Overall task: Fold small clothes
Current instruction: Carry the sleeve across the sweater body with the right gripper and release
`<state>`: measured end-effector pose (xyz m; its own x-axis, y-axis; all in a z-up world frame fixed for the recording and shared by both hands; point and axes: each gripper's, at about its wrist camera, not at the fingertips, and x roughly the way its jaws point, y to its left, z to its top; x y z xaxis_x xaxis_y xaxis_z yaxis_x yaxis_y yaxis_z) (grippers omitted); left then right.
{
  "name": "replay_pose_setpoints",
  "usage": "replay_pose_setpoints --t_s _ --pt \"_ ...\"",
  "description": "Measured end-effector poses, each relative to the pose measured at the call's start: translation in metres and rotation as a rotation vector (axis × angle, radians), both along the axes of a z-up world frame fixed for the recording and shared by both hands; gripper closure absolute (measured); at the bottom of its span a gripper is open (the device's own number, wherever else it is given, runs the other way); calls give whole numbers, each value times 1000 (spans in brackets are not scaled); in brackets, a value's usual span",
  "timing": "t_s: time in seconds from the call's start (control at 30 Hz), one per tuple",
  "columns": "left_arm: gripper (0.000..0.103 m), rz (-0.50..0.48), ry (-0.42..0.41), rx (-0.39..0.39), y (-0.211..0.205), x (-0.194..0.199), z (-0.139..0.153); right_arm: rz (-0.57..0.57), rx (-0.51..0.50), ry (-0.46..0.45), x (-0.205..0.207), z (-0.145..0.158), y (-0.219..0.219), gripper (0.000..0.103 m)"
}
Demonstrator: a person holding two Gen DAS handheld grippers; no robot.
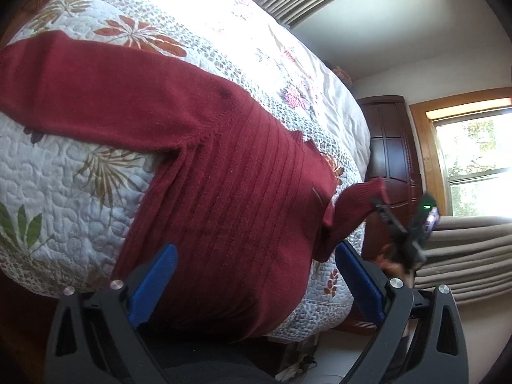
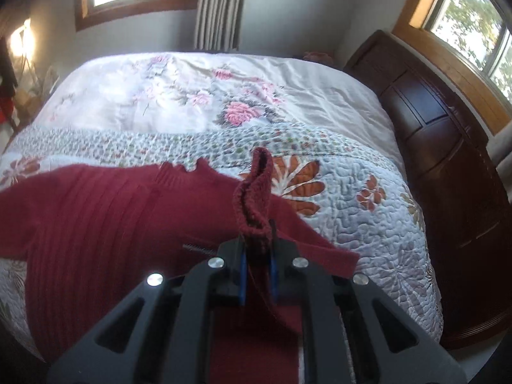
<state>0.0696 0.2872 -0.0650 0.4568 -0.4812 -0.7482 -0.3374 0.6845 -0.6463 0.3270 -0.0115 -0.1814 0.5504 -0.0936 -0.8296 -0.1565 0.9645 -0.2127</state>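
Note:
A dark red knitted sweater (image 1: 224, 172) lies spread flat on the quilted floral bedspread (image 1: 64, 185), one sleeve stretched out to the left. My left gripper (image 1: 256, 275) hovers open over the sweater's lower body, its blue pads wide apart with nothing between them. In the right wrist view the sweater (image 2: 96, 217) fills the left foreground. My right gripper (image 2: 257, 256) is shut on the cuff of the other sleeve (image 2: 254, 198), which stands up out of the fingers, lifted off the bed. That gripper (image 1: 380, 206) also shows in the left wrist view at the right with the sleeve (image 1: 355, 204).
The bed (image 2: 224, 96) carries a white flowered sheet beyond the quilt. A dark wooden dresser (image 2: 448, 147) stands to the bed's right under a window (image 2: 473, 16). Striped curtains (image 2: 220, 6) hang at the far wall. The bed's edge (image 1: 320, 323) drops to the floor.

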Motion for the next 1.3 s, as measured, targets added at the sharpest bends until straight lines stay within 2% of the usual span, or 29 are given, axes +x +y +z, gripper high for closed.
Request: replay_pose_setpoints --t_s 0.2,0.33,0.37,0.4,0.5,0.63,0.7,0.8,0.93,1.1,1.2,1.27,1.3 --pt "4 -53 -7 16 -9 33 -6 119 -185 57 -17 -68 83 93" --pt "4 -84 37 1 -19 61 -17 123 -226 76 -21 -95 94 91" --pt "4 -99 40 -4 -23 68 -19 122 -231 66 -23 -96 95 87" --pt "4 -121 42 -17 -27 76 -21 122 -232 59 -24 -95 95 78" --pt "4 -171 47 -48 -44 102 -26 145 -174 49 -33 -83 91 55" --pt "4 -220 26 -89 -76 140 -37 113 -13 77 -61 -57 59 45" --pt "4 -257 48 -111 -97 163 -54 61 59 100 -83 -50 33 40" --pt "4 -313 107 -99 -132 194 -87 -24 118 158 -121 -52 -8 40" --pt "4 -330 160 -121 -163 218 -118 -143 166 210 -164 -55 -52 40" --pt "4 -365 155 -81 -185 231 -123 -245 223 224 -195 -51 -80 37" --pt "4 -390 166 -52 -189 236 -124 -253 264 224 -196 -49 -80 37" --pt "9 -389 183 -17 -192 239 -123 -238 284 224 -194 -48 -76 37" --pt "22 -408 193 34 -196 241 -121 -227 290 220 -193 -47 -75 37"
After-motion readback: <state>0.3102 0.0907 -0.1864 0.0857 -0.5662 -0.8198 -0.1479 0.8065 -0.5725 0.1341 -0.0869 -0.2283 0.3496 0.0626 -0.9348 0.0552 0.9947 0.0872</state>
